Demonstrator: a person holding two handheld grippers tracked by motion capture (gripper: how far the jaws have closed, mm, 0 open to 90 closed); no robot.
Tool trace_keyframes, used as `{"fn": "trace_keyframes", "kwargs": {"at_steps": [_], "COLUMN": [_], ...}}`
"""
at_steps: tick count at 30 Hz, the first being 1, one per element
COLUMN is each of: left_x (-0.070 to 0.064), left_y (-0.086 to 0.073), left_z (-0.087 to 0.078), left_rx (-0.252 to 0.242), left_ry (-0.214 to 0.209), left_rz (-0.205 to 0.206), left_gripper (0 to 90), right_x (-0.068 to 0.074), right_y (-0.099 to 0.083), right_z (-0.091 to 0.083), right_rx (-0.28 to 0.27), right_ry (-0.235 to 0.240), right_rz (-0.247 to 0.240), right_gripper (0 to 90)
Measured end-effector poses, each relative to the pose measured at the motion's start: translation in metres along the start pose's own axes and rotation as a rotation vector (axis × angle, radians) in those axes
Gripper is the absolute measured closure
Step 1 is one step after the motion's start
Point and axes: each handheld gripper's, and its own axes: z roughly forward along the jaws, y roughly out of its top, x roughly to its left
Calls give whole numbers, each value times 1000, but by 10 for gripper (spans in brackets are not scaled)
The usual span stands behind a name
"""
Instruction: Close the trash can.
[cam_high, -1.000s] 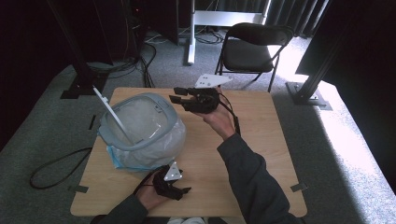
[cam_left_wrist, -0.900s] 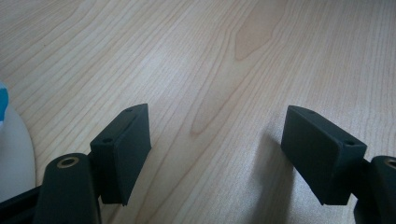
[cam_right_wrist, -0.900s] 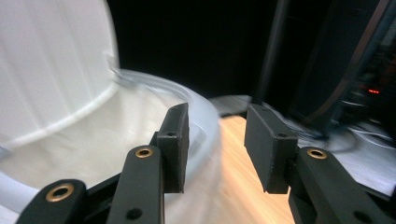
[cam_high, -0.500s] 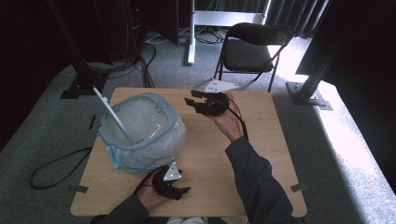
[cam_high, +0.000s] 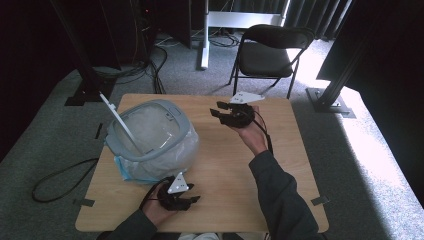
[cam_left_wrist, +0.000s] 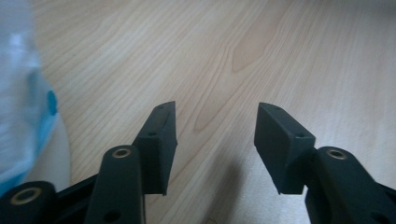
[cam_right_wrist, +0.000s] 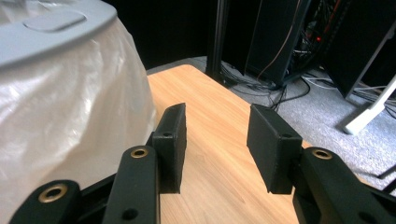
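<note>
A grey-rimmed bin (cam_high: 150, 131) lined with a clear plastic bag stands on the left half of the wooden table (cam_high: 280, 150); its white lid flap sticks up at the far left. My right gripper (cam_high: 218, 111) hovers open over the table's far middle, to the right of the bin, its jaws pointing left. In the right gripper view the bagged bin (cam_right_wrist: 60, 93) bulges at the left of the empty jaws of that gripper (cam_right_wrist: 215, 140). My left gripper (cam_high: 192, 200) rests open near the front edge, just below the bin. Bare wood lies between the jaws of the left gripper (cam_left_wrist: 215, 140).
A black folding chair (cam_high: 272, 52) stands on the grey carpet beyond the table. Black stands and cables (cam_high: 150, 60) crowd the floor at the back left. A black cable (cam_high: 60, 175) loops on the carpet left of the table. The bag's blue edge (cam_left_wrist: 49, 105) shows beside the left gripper.
My right gripper has drawn back to the right, away from the bin's far rim. The left gripper has stayed put.
</note>
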Motion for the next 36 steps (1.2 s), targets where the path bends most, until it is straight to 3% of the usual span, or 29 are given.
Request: {"fn": "trace_keyframes", "kwargs": {"at_steps": [6, 15, 18, 23, 27, 30, 36], "left_x": [4, -5, -8, -11, -11, -10, -5], "left_y": [2, 13, 19, 28, 36, 41, 44], "left_z": [-15, -47, -60, -82, -104, -119, -151], "left_rx": [-27, -107, -112, -140, -175, -169, -213], "left_ry": [10, -28, -10, -20, 0, 54, 74], "left_rz": [-24, -54, -38, -22, -23, -8, -36], "left_gripper": [527, 546, 547, 567, 589, 608, 648], "right_x": [-7, -8, -7, -10, -12, -13, -13], "right_y": [-7, -10, -11, -11, -13, -14, -14], "right_z": [-1, 0, 0, 0, -1, -2, -1], "right_rx": [8, 10, 10, -4, 2, 2, 3], "right_ry": [-11, -10, -6, 5, -1, -2, 0], "right_rz": [17, 25, 26, 55, 55, 59, 59], "right_gripper": [564, 561, 561, 562, 562, 562, 562]}}
